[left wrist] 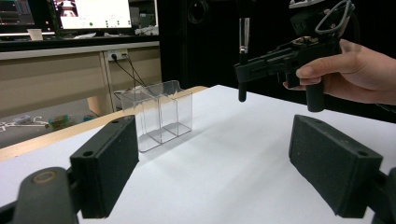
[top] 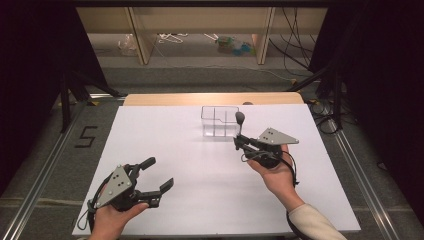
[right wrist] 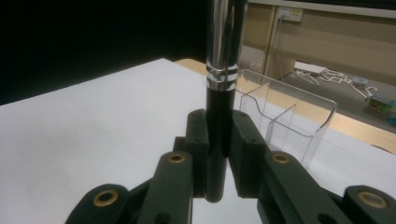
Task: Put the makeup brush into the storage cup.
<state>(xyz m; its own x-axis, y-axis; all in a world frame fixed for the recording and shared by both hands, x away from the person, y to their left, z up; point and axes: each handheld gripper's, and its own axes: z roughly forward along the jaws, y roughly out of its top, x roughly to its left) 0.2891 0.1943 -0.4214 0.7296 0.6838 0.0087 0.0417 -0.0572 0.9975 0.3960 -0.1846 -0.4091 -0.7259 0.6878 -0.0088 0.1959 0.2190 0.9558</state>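
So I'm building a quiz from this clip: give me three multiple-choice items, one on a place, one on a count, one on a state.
1. Where is the clear organiser?
A. near the table's far edge
B. at the near edge
C. on the floor

2. How many grippers hold something?
A. none
B. one
C. two

3. How is the makeup brush held?
A. lying flat
B. upright
C. head down

Answers:
1 A, it stands near the far edge of the white table.
2 B, the right gripper clamps the brush; the left gripper is open, holding nothing.
3 B, its handle stands vertical, head up.

Black tools (top: 160, 176) with grey three-cornered plates; cream sleeve (top: 314, 223).
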